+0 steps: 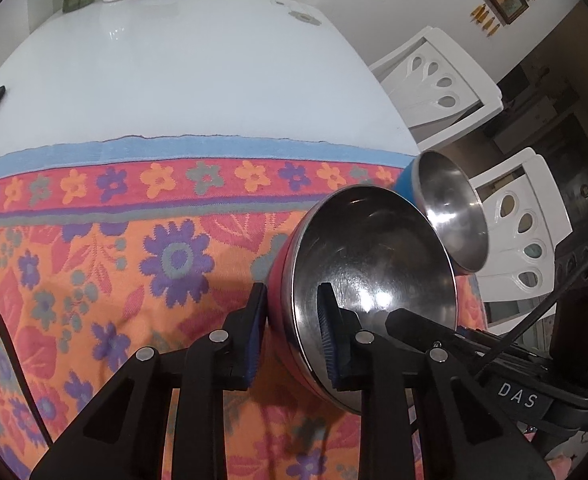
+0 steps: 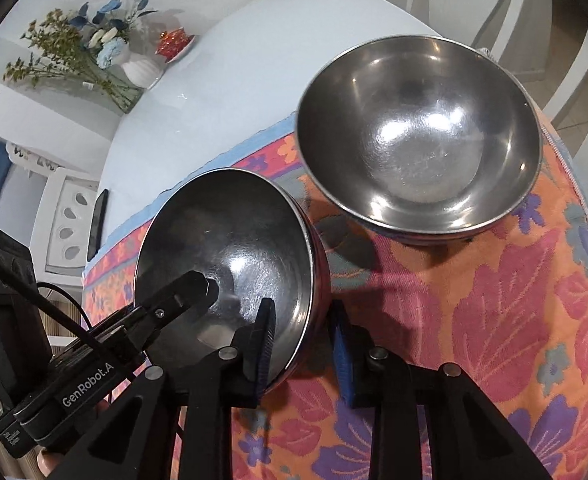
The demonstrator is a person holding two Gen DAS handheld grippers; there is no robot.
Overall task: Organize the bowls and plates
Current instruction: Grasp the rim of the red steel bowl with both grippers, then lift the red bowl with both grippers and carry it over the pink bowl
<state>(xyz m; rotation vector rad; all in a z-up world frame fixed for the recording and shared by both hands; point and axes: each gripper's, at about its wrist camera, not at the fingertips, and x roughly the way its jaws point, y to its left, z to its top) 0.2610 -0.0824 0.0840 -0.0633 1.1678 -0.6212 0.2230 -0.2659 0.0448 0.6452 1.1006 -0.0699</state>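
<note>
Two grippers are clenched on the same red-sided steel bowl [image 1: 369, 280], one on each side of its rim. The left gripper [image 1: 290, 336] has one pad [image 1: 327, 332] inside the bowl and the other against the red outer wall; the right gripper [image 2: 303, 344] pinches the opposite edge in the same way, one finger in, one out. The bowl stands tilted, with its mouth turned toward the person, its lower edge close to the flowered cloth [image 1: 94, 240]; whether it still touches the cloth I cannot tell.

Just beyond the red bowl, toward the far corner of the cloth, sits a second steel bowl with a blue outside [image 1: 449, 208]. From the right wrist view it looks like the top of a small stack [image 2: 417, 132], with more rims showing beneath it, though how many I cannot make out.

My guess is that the step in hand is the pick-up, with nesting to follow. The next move would call for both hands to rise together, level the red bowl, carry it over the blue one, and lower it squarely into the stack before letting go, rims aligned so nothing skids.
</note>
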